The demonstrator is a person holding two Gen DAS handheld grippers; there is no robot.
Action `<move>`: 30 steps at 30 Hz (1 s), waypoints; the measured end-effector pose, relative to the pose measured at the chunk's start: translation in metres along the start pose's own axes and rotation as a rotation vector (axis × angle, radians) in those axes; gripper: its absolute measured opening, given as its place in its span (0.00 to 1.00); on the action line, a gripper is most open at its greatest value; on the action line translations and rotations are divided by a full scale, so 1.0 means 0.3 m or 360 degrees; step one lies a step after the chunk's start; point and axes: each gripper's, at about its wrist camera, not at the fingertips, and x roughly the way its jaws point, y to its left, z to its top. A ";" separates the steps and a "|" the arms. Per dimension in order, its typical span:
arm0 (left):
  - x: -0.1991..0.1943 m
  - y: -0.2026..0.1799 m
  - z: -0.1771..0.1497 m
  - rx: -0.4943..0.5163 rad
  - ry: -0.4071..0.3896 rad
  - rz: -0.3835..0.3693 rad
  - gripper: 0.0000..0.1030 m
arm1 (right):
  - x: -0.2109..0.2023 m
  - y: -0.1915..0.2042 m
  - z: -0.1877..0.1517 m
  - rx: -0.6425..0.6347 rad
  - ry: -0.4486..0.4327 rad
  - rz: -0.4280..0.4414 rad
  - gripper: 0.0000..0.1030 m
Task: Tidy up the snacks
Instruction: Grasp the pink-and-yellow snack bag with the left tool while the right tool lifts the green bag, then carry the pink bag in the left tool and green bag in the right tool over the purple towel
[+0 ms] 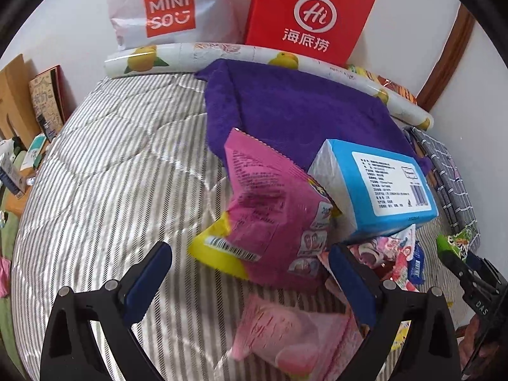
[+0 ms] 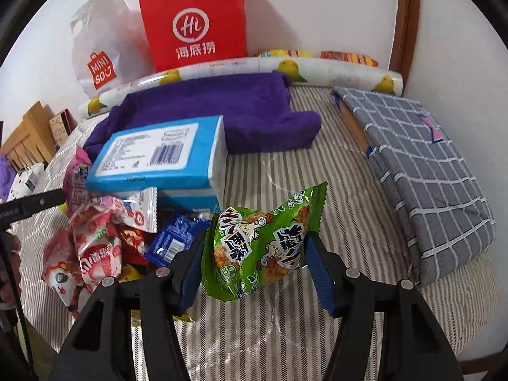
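Bright, even indoor light, strong fisheye bending at edges (slight motion blur)

Red paper bag [image 2: 193, 22] with white logo upper centre against the wall, white plastic shopping bag [image 2: 95, 47] to its left, lemon-print roll [image 2: 241, 65] below them, purple towel [image 2: 222, 111] on striped bedding [image 2: 270, 171], grey checked folded cloth [image 2: 422, 171] at right, blue tissue pack [image 2: 152, 155] left of centre.

Each fisheye camera sits just behind its own tongs and looks steeply down, from close, across the striped bed [image 1: 104, 171] toward the wall. Both views share the red paper bag [image 1: 309, 16] [image 2: 193, 22], purple towel [image 1: 285, 104] [image 2: 216, 108] and blue tissue pack [image 1: 374, 187] [image 2: 158, 155].
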 end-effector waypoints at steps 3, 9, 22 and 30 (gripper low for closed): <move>0.035 -0.012 0.009 0.0015 0.0029 -0.0003 0.94 | 0.020 -0.009 -0.009 0.0009 0.0028 0.0017 0.58; 0.077 -0.029 0.024 0.0060 0.0031 0.0039 0.94 | 0.042 -0.014 -0.010 0.0006 0.0031 0.0014 0.58; 0.101 -0.030 0.052 0.0098 -0.0006 0.0058 0.76 | 0.077 0.000 0.007 -0.0040 0.0046 -0.0003 0.58; 0.044 0.000 0.054 0.0054 -0.0016 -0.0006 0.64 | 0.064 0.001 0.006 -0.0017 0.0032 0.0022 0.58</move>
